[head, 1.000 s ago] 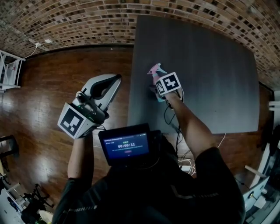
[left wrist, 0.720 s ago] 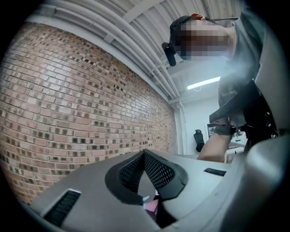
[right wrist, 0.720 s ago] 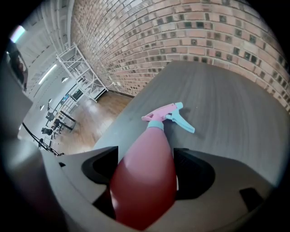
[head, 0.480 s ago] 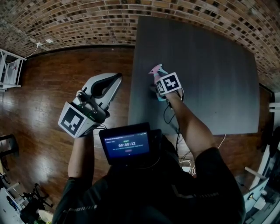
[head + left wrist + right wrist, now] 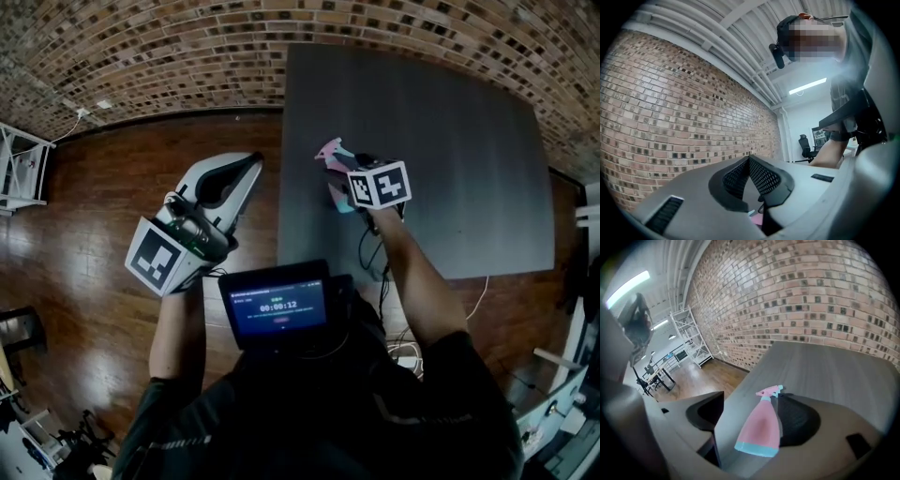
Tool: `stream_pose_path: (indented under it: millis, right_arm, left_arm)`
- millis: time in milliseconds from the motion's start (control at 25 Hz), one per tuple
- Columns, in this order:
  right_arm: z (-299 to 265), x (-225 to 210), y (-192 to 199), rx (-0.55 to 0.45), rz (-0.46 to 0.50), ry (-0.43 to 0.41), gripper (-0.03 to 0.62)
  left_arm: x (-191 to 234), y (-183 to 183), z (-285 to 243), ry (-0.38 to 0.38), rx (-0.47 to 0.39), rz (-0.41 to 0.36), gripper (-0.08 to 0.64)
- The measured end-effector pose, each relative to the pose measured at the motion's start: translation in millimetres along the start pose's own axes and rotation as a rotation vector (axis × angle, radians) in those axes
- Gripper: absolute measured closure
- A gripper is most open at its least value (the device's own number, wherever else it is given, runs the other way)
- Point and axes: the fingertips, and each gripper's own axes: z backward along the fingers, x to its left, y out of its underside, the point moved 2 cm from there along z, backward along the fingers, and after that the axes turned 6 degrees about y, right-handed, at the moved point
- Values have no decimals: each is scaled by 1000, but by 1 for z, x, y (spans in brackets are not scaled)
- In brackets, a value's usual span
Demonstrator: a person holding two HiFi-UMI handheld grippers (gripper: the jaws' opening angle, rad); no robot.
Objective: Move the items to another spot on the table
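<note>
Idling off the left edge of the counter [image 5: 450, 141], the left claw [image 5: 251, 167] is held over the wooden floor [image 5: 103, 187]. Its jaws are brought together at the tips and nothing is seen between them. It is judged to be parked there so that it is kept out of the other hand's way. It is carried roughly level, pointing slightly upward towards the brick wall [image 5: 670, 108], with the forearm drawn close to the body.

Further right, a pink spray bottle [image 5: 759, 427] with a teal base is seen near the counter's left edge, apparently upright. It is framed by the right claw [image 5: 750, 401], whose jaws have just been closing a little but are set wide. The bottle is seen close against the right-hand jaw, and bare counter is visible between it and the left-hand jaw, so no grip is made. The right forearm is stretched forward over the counter and the claw is angled steeply down, its marker cube [image 5: 380, 185] turned upward. From that pose, the bottle is judged to be either just set down or about to be taken.
</note>
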Motion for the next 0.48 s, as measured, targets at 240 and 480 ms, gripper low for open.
stream_pose_path:
  millis: [240, 480]
  right_arm:
    - [89, 12, -28, -301, -9, -29, 387]
    - [176, 3, -14, -503, 40, -38, 482]
  left_arm:
    - [-11, -1, 0, 32, -32, 17, 563]
    - [-60, -4, -25, 33, -39, -7, 563]
